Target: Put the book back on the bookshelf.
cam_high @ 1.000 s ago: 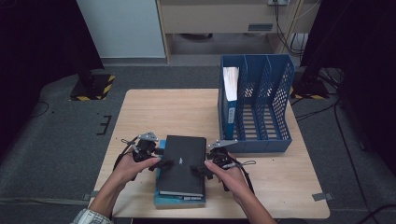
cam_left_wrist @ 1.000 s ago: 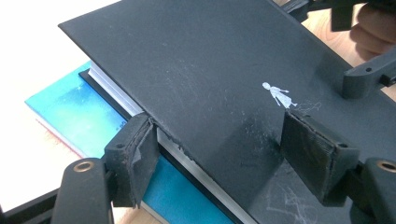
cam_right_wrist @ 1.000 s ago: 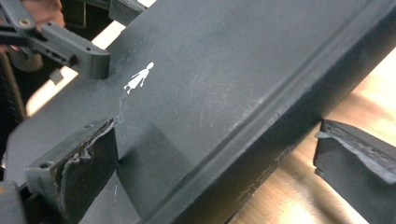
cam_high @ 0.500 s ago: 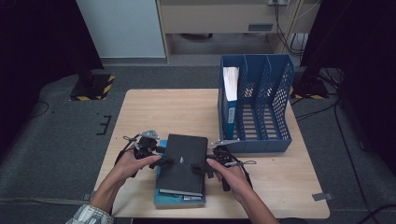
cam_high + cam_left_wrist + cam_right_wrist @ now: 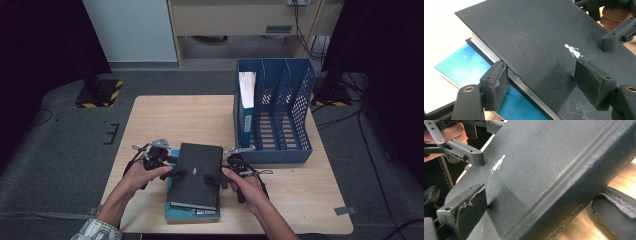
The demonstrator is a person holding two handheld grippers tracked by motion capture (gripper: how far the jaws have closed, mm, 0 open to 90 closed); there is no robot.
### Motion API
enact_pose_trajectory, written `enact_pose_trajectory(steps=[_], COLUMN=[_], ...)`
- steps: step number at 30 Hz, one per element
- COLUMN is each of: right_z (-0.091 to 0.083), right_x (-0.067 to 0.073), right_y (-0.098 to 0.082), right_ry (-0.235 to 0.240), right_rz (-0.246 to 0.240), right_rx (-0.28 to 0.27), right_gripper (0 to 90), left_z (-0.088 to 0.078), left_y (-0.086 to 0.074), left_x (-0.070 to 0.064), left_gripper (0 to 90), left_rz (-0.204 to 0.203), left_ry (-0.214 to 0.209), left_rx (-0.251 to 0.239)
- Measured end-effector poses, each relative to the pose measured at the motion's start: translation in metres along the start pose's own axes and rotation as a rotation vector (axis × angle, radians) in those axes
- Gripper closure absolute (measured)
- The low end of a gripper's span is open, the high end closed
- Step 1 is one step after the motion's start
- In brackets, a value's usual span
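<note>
The black book (image 5: pixel 196 175) lay near the front edge of the table (image 5: pixel 165 120), a little left of its middle, stacked on a blue book (image 5: pixel 192 213) whose cover showed along the near edge and, in the left gripper view, at the page side. Its matte cover was scuffed and bore a small white figure (image 5: pixel 573 50). The left gripper (image 5: pixel 175 172) held the black book at its left, page side: one pad (image 5: pixel 496 83) sat against the page edge under the cover and the other (image 5: pixel 591 81) pressed on top of the cover, so it was clamped on the book. The right gripper (image 5: pixel 214 180) held the right, spine side, with one pad (image 5: pixel 471 210) flat on the cover and the other (image 5: pixel 616 212) low beside the spine next to the wood; whether that lower pad truly touched the spine I could not tell. The person's hands came in from the near edge. To the right and farther back, a blue file rack (image 5: pixel 280 115) stood on the table with a white-and-blue folder (image 5: pixel 246 100) upright in its leftmost compartment. The tabletop was pale wood. Around it lay grey carpet, with a yellow-and-black striped base (image 5: pixel 100 92) at the far left, cables at the far right and a pale cabinet (image 5: pixel 235 17) behind.
</note>
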State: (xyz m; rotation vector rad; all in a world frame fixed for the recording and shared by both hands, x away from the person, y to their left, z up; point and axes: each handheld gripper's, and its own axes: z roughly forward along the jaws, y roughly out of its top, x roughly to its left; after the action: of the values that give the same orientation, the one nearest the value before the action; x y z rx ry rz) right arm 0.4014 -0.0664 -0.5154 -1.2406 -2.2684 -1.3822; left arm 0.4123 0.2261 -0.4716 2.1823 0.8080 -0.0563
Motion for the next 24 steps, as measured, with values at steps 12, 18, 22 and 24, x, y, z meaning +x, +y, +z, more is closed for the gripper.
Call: enact_pose_trajectory(steps=[12, 18, 22, 24], right_z=[-0.016, -0.023, -0.024, -0.025], right_x=[0.027, 0.043, 0.051, 0.054], right_y=[0.026, 0.046, 0.058, 0.063], right_ry=[-0.082, -0.117, -0.131, -0.136], right_rz=[-0.105, -0.182, -0.227, -0.246], right_rx=[-0.051, -0.043, -0.039, -0.034], right_gripper=[11.0, 17.4, 20.1, 20.8], left_z=[-0.027, -0.045, -0.056, -0.060], left_y=[0.008, 0.010, 0.011, 0.011], left_x=[-0.002, -0.003, -0.002, -0.002], left_gripper=[38.2, 45.8, 50.9, 53.9], left_rz=[0.011, 0.013, 0.013, 0.013], left_ry=[0.037, 0.063, 0.074, 0.077], left_rx=[-0.047, -0.086, -0.099, -0.106])
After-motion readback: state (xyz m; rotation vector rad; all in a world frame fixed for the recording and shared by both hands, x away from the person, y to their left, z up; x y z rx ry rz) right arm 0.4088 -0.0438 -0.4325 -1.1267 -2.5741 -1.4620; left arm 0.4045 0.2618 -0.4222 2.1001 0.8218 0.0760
